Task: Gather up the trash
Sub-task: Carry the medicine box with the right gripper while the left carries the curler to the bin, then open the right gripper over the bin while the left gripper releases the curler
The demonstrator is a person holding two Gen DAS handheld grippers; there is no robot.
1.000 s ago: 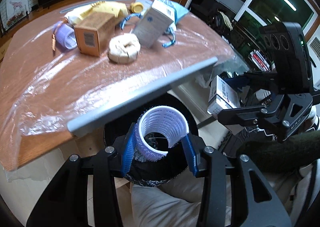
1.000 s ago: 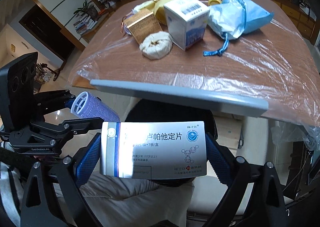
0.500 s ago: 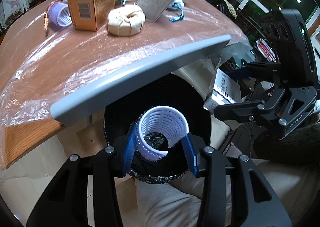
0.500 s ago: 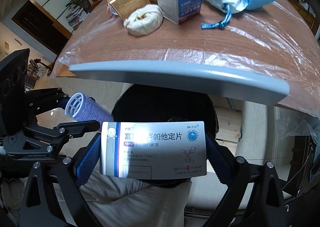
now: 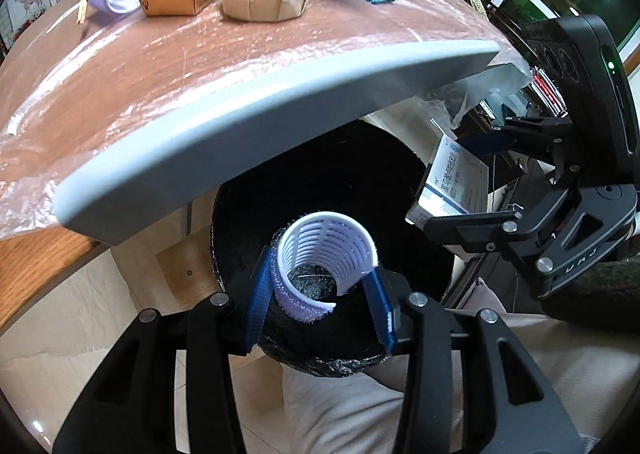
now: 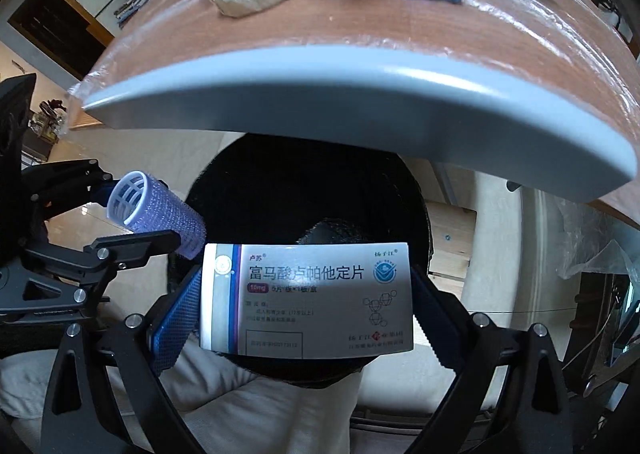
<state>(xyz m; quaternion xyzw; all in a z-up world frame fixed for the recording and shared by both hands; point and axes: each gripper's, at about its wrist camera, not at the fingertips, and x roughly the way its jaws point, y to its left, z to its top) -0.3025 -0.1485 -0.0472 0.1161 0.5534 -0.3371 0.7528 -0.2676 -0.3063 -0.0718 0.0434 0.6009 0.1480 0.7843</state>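
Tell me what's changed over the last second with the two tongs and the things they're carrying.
Both tongs have come down below the table edge, over the black bin. The left tongs still clamp the hair roller, and the right tongs still clamp the medicine box; nothing has been let go. The boxes, paper bundle and blue bag on the table lie as before.

Both cameras sit low, close above the black bin [image 5: 320, 174], looking forward under the table edge [image 6: 360, 94]; each sees the other.
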